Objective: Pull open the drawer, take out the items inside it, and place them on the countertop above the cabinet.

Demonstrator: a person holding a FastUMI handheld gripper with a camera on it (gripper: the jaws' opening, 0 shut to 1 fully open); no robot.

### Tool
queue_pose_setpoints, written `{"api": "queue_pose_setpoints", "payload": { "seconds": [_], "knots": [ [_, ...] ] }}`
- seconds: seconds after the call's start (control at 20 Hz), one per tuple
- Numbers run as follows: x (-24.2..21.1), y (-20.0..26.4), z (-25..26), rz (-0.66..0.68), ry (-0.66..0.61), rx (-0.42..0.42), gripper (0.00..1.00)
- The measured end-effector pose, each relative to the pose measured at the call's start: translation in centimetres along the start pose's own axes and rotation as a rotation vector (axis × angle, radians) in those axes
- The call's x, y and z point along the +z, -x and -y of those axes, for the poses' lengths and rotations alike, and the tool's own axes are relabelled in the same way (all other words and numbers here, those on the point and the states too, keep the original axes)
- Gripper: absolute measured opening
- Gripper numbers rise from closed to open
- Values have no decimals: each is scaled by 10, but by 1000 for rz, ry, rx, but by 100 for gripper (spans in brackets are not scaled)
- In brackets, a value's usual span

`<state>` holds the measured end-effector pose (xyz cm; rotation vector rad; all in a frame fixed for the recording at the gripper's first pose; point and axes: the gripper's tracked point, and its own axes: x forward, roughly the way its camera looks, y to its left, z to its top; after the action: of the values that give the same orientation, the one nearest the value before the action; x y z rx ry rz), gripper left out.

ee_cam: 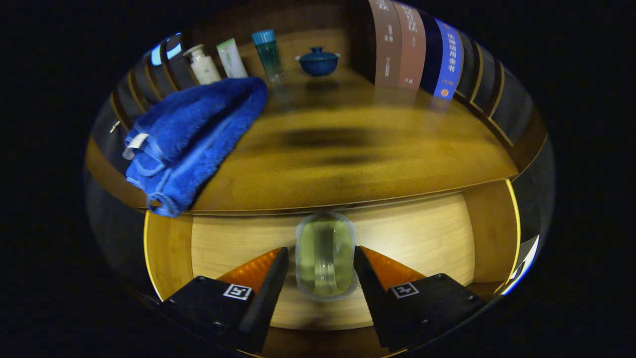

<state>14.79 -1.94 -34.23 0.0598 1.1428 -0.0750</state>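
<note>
Open drawer point(174, 248), hand-held gripper point(322, 258) clamping clear bottle point(325, 256) inside it.

A translucent yellow-green bottle point(325, 256) is seen over the pale wood drawer point(422, 238). A deep blue towel point(194, 134) is draped at the amber-brown countertop's point(357, 159) left edge; a dark blue lidded bowl point(318, 60) is set at its back.

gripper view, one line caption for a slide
Jaws flank a clear glass in the open drawer, blue towel on countertop.
</note>
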Motion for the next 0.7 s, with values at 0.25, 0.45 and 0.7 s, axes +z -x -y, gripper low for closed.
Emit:
{"api": "queue_pose_setpoints", "payload": {
  "seconds": [0.25,0.45,0.7],
  "knots": [
    [-7,-11,1,-73,16,-15,40],
    [-6,-9,1,-73,31,-16,24],
    [-10,1,-2,-53,31,13,24]
  ]
}}
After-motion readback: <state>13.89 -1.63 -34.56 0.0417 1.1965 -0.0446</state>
